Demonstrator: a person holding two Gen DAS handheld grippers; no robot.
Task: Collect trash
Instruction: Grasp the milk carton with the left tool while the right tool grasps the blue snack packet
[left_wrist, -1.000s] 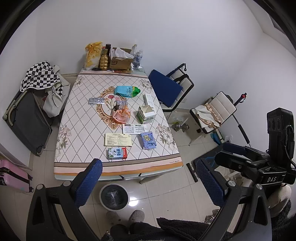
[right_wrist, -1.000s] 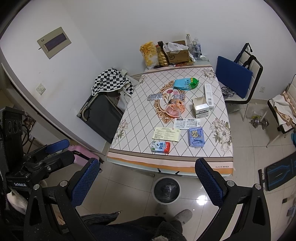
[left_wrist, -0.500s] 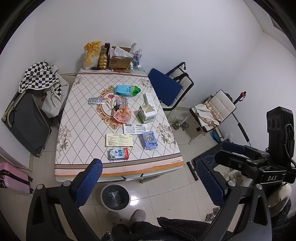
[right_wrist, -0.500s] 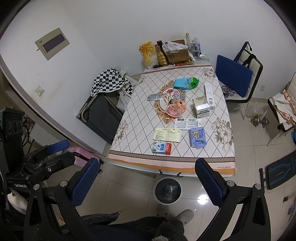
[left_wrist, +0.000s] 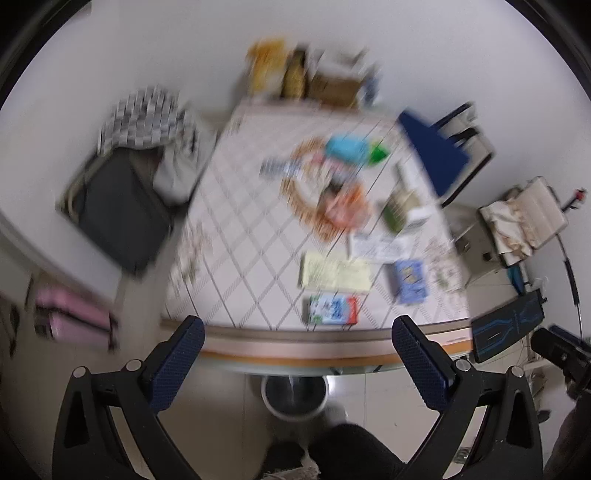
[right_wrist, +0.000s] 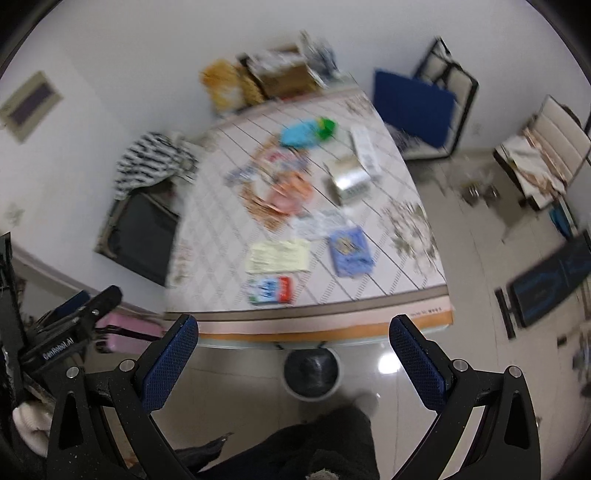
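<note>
Both views were smeared with blur, and both hand-held grippers hung above the floor short of the counter (left_wrist: 258, 236), jaws spread wide, nothing between them. The left hand-held gripper (left_wrist: 295, 354) sat low in its frame; the right hand-held gripper (right_wrist: 293, 350) likewise. The trash lay on the counter's near half, centre frame: one red-and-white carton (left_wrist: 330, 309), one yellow leaflet (left_wrist: 334, 274), one blue packet (left_wrist: 408, 280), one white slip (left_wrist: 376, 245), with an orange wrapper (left_wrist: 343, 206) and a teal-and-green bag (left_wrist: 354, 149) farther up. One round bin (right_wrist: 312, 373) stood on the floor under the counter's near edge. Only the right view caught the wall panel (right_wrist: 29, 105) at upper left; only the left view showed the pink suitcase (left_wrist: 70, 314) whole, at left. Each view glimpsed the other gripper at its edge.
</note>
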